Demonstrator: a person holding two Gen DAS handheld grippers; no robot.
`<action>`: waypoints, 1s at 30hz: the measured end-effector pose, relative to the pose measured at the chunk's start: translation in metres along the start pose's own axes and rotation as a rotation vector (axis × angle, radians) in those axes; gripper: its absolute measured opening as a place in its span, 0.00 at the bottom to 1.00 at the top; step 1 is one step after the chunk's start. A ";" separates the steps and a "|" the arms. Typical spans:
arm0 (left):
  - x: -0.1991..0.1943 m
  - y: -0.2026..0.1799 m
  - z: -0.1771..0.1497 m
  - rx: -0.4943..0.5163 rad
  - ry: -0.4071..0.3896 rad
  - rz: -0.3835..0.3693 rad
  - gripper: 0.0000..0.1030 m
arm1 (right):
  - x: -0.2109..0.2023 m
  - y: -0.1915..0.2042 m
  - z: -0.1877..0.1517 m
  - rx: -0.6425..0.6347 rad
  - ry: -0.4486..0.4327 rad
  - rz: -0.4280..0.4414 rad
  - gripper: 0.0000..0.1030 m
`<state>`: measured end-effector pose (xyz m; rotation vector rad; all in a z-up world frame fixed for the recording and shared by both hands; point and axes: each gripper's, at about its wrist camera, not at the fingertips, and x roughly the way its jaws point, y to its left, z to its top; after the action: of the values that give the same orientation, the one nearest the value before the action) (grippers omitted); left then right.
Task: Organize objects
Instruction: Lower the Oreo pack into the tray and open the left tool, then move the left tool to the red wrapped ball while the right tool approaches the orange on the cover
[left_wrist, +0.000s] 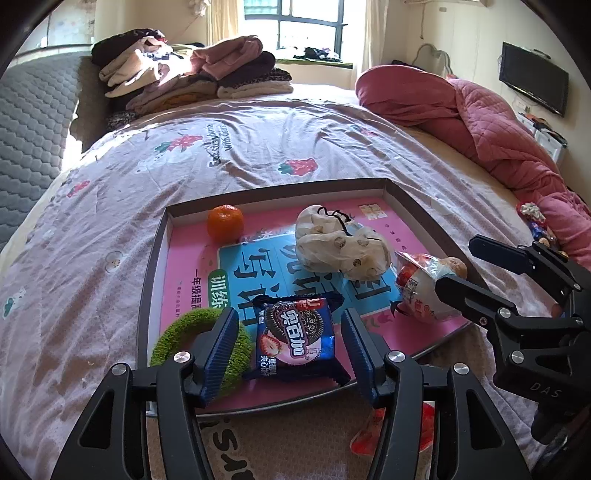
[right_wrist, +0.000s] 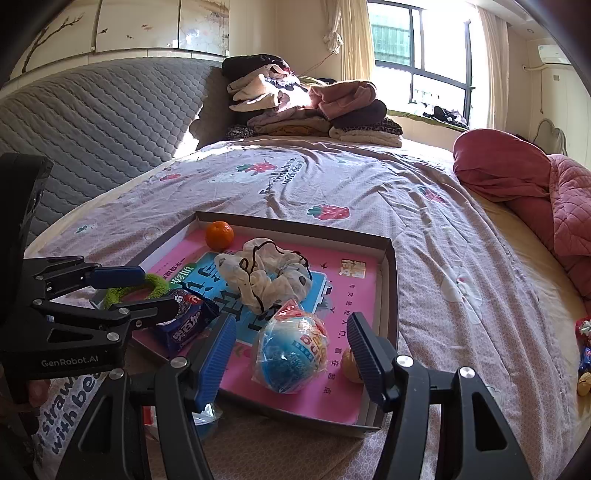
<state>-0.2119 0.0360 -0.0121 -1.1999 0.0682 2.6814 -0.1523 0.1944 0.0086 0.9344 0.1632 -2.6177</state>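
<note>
Ribbed blue fingers of the left gripper stand released around a glossy cookie packet at the shallow cardboard tray's near edge; the right gripper, also released, flanks a plastic-wrapped egg-shaped toy.

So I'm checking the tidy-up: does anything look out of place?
Yes. A red wrapper lies on the bed in front of the tray, not in it, and the green scrunchie hangs over the tray's left rim.
</note>
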 end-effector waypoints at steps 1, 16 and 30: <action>-0.001 0.000 0.000 -0.001 -0.001 0.000 0.58 | -0.001 0.000 0.001 0.001 -0.003 0.001 0.60; -0.017 0.000 0.003 -0.002 -0.020 0.014 0.58 | -0.017 0.004 0.007 0.000 -0.037 0.015 0.60; -0.042 -0.005 0.003 0.011 -0.058 0.024 0.58 | -0.036 0.010 0.011 -0.015 -0.077 0.024 0.60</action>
<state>-0.1857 0.0348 0.0219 -1.1242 0.0889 2.7313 -0.1297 0.1931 0.0401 0.8246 0.1503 -2.6215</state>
